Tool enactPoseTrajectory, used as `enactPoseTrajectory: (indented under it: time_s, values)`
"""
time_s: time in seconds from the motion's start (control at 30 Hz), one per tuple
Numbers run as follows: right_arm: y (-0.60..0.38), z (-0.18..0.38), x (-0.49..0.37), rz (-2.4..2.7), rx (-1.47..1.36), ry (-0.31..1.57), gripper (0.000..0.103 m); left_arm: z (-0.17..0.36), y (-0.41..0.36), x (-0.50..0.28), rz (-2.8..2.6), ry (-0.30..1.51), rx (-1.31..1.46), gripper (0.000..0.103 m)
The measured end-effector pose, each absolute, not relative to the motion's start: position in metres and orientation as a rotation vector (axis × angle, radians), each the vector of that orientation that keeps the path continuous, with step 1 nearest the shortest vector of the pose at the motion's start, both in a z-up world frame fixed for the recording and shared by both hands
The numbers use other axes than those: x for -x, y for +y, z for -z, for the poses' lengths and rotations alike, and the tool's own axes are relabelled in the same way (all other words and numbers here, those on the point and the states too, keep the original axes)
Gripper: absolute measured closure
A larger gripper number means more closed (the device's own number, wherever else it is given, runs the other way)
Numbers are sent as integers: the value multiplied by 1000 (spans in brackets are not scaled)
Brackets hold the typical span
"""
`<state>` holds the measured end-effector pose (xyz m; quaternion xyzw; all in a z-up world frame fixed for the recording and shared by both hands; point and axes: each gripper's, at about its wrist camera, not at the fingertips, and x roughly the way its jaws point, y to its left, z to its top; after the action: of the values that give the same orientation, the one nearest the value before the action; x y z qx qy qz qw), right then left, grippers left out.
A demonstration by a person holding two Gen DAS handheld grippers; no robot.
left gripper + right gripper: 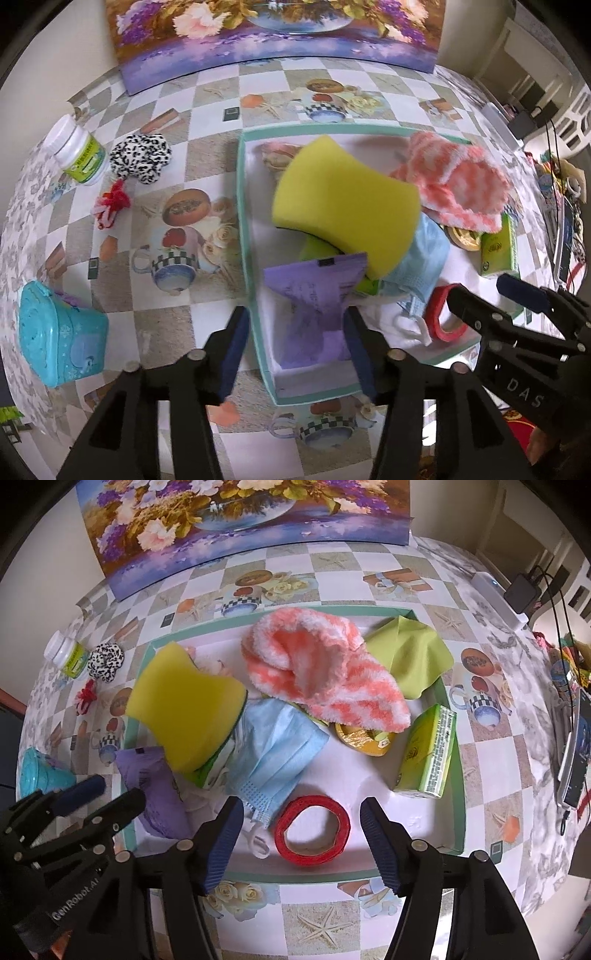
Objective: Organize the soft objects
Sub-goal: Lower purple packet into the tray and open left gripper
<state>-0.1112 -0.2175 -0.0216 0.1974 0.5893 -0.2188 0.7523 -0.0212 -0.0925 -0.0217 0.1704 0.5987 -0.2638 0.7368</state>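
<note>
In the left wrist view, the left gripper (293, 341) points down over the near-left corner of a teal-rimmed tray (243, 206), its jaws spread. One finger stands outside the tray's left wall and the other inside. A purple packet (314, 291) lies between and just ahead of them; no pad presses on it. Beyond the packet a yellow sponge (343, 199) leans over a blue face mask (424, 254), and farther ahead to the right sits a fluffy pink-and-white cloth (458, 181). Out to the left on the tabletop (207, 110) rest a black-and-white scrunchie (142, 157), a red yarn bundle (110, 205), a white bottle (79, 149) and a turquoise tub (59, 332).

In the right wrist view, the right gripper (301, 832) hangs over the tray's near edge, jaws parted wide and empty. A red tape roll (313, 829) lies flat right between its fingertips, touching neither. The mask lies ahead to the left, a green tissue pack (428, 753) ahead to the right, and a lime cloth (410, 657) farther back.
</note>
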Motion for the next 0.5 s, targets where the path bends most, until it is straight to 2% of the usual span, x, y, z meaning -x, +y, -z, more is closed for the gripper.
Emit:
enactPoseTrajectory:
  time_s: [0.03, 0.07, 0.13, 0.2, 0.3, 0.37, 0.5]
  values:
    - [-217, 21, 111, 477, -425, 1287, 31, 22, -91, 20, 574, 1313, -371, 40]
    - [-216, 21, 110, 476, -417, 1288, 27, 22, -90, 19, 566, 1310, -367, 38]
    - [-214, 20, 109, 479, -401, 1284, 20, 22, -86, 15, 539, 1302, -369, 26]
    - [-213, 20, 108, 481, -394, 1278, 12, 23, -84, 11, 503, 1290, -384, 20]
    - [-212, 18, 107, 487, -375, 1266, 0, 25, -80, 6, 453, 1274, -409, 19]
    - [-211, 15, 106, 493, -363, 1255, 0, 27, -76, 3, 435, 1281, -405, 11]
    - [-211, 14, 106, 498, -362, 1245, 0, 29, -72, -1, 424, 1293, -386, 10]
